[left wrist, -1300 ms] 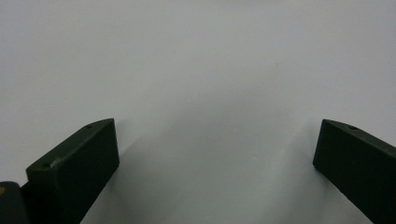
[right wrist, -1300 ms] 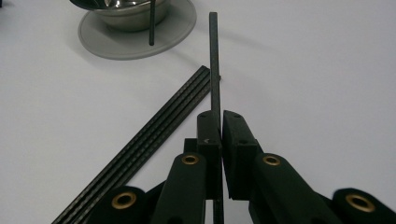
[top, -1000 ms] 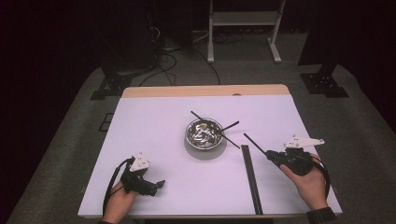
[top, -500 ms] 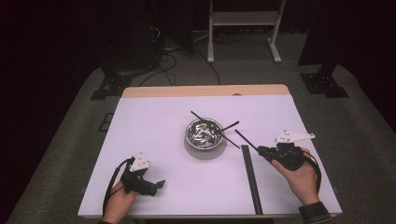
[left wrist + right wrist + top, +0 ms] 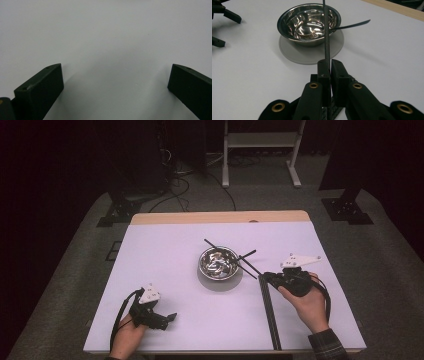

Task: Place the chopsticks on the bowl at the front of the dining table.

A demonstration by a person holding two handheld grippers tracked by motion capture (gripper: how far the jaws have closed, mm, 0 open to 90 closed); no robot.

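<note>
One steel bowl [image 5: 218, 262], middle of tabletop [image 5: 165, 255], on one grey round mat [image 5: 220, 282].

Black sticks: four visible. Two lie across bowl rim: one [image 5: 212, 245] pointing toward far-left corner, one [image 5: 246, 255] toward right edge. Two long ones [image 5: 270, 315] lie side by side, touching, reaching near edge right of centre.

Two grippers: left gripper [image 5: 171, 317] near near-left corner, right gripper [image 5: 264, 276] toward right edge.

Two hands. One table.

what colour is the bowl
Shiny silver metal bowl, clearest in the right gripper view.
</note>
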